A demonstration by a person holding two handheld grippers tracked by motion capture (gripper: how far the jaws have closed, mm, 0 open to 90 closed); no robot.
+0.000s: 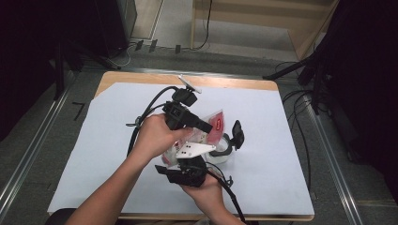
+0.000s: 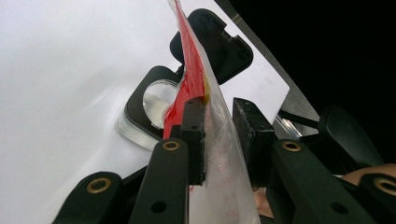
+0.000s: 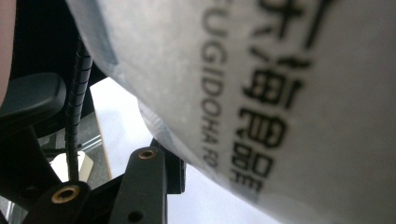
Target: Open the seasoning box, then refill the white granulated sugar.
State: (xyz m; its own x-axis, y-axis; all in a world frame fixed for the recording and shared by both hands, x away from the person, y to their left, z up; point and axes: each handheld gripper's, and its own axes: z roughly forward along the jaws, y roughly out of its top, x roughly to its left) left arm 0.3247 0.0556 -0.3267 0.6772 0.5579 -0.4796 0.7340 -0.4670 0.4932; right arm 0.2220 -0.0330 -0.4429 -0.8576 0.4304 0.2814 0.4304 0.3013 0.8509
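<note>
A clear plastic bag (image 1: 212,126) with a red label is held up over the table between both grippers. My left gripper (image 1: 205,126) reaches in from the left. In the left gripper view the bag (image 2: 224,163) runs between the jaws of my left gripper (image 2: 219,112); it lies against one pad (image 2: 194,135), while the other pad (image 2: 252,133) stands off it. My right gripper (image 1: 187,161) grips the bag from below. In the right gripper view the bag (image 3: 289,93), printed with black lettering, presses on one pad (image 3: 176,170); the other is hidden.
A clear round container (image 1: 224,150) with its black lid (image 1: 238,133) flipped open sits on the white sheet (image 1: 94,154), just right of the grippers. The container (image 2: 149,100) lies behind the bag. Cables and stand legs (image 1: 300,70) crowd the floor at the right.
</note>
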